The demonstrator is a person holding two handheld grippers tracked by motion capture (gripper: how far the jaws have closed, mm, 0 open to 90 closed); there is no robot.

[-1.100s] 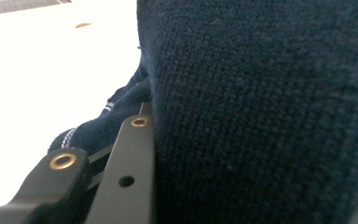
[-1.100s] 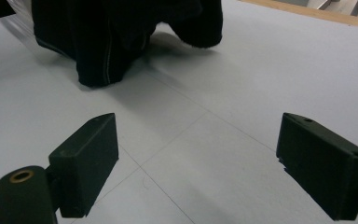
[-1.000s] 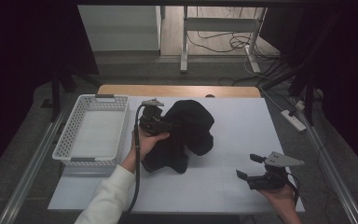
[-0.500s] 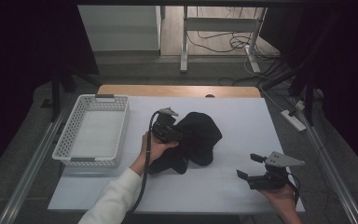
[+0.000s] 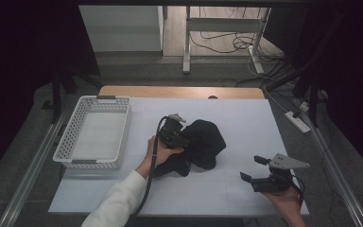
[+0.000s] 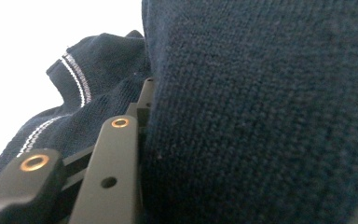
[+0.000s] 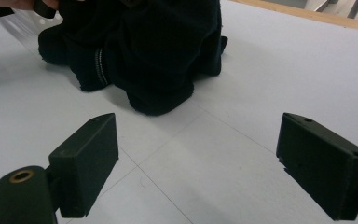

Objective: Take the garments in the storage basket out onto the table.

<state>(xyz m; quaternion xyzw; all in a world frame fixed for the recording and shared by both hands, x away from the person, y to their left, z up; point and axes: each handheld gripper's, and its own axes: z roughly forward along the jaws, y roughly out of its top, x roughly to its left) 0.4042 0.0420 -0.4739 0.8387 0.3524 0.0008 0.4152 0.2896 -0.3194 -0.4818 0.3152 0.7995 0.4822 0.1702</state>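
A dark navy knit garment (image 5: 204, 144) lies bunched in the middle of the white table (image 5: 250, 118). My left gripper (image 5: 185, 141) is pushed into its left side, held by a hand in a white sleeve. In the left gripper view the knit (image 6: 261, 107) fills the gap and lies against the one finger (image 6: 116, 158) that shows; the other is hidden under it. Those jaws have just been opening, with the cloth still between them. My right gripper (image 5: 253, 168) rests near the table's front right, wide open with nothing in it (image 7: 205, 163). It faces the garment (image 7: 154, 51).
A white slotted basket (image 5: 68, 137) stands at the table's left side. A wooden strip (image 5: 179, 91) runs along the back edge. A power strip (image 5: 298, 121) lies on the floor to the right. Bare table separates the garment from my right gripper.
My left gripper has carried the garment rightward and down toward the table's middle, and the cloth has settled into a lower heap. The right gripper has stayed still.
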